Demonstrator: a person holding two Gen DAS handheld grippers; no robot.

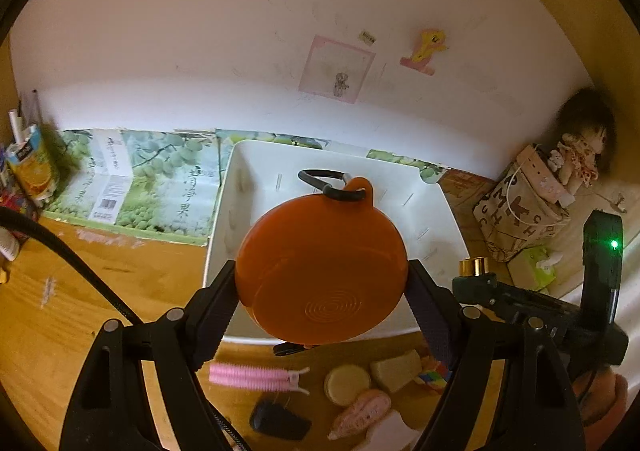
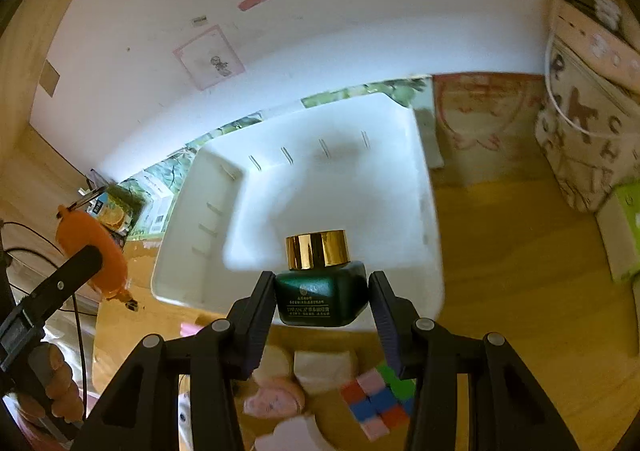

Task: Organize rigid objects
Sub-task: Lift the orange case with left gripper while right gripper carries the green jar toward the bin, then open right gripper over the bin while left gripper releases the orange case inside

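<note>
My left gripper [image 1: 322, 279] is shut on an orange round disc [image 1: 320, 271] with a black carabiner clip [image 1: 328, 181], held above the near edge of the white bin [image 1: 240, 171]. My right gripper [image 2: 322, 297] is shut on a dark green jar with a gold cap [image 2: 320, 279], held over the near rim of the same white bin [image 2: 188, 251]. The left gripper with the orange disc [image 2: 94, 251] shows at the left of the right wrist view. The right gripper's jar cap [image 1: 474, 266] shows at the right of the left wrist view.
On the wooden desk below lie a pink hair roller [image 1: 256, 377], a black object [image 1: 280, 421], beige blocks [image 1: 396, 371], pink soft items [image 2: 276, 399] and a colour cube [image 2: 378, 399]. A printed bag [image 1: 520, 219], a doll [image 1: 580, 155] and a fruit box [image 1: 132, 187] stand along the wall.
</note>
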